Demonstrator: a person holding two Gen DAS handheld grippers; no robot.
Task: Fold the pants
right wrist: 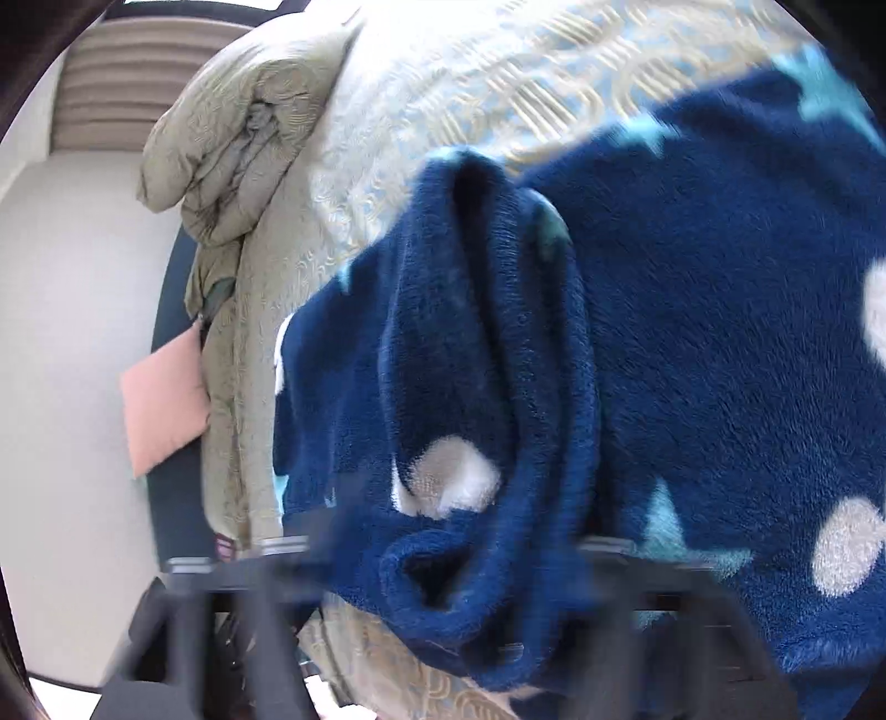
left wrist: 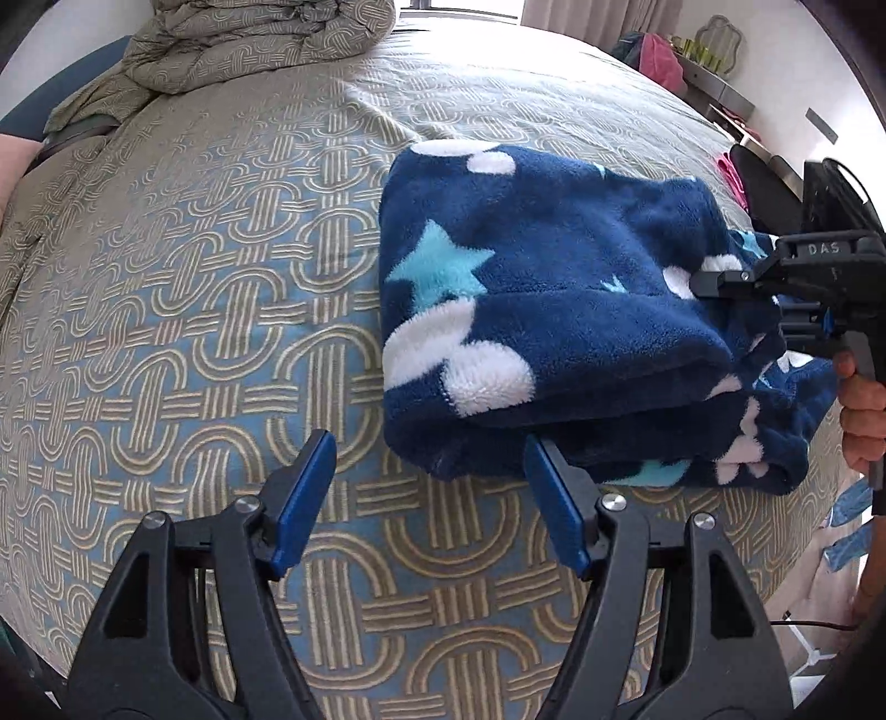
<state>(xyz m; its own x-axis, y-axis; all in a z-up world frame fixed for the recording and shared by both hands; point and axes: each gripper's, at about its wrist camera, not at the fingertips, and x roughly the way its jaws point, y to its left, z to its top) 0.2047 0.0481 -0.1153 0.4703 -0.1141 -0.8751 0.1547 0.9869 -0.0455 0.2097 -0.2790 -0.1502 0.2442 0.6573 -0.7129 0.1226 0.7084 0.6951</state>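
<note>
The navy fleece pants (left wrist: 554, 310) with white dots and teal stars lie folded in a thick bundle on the bed. My left gripper (left wrist: 432, 471) is open and empty, its blue pads just short of the bundle's near edge. My right gripper (left wrist: 714, 282) shows in the left wrist view at the bundle's right end, its fingers against the fabric. In the right wrist view the pants (right wrist: 637, 360) fill the frame. A fold of fleece hangs over the blurred gripper body and hides its fingertips.
The bed cover (left wrist: 194, 332) has a tan and blue woven pattern. A folded duvet (left wrist: 249, 44) lies at the far left. A shelf (left wrist: 720, 83) with small items stands by the wall at the right. The bed's edge is at the lower right.
</note>
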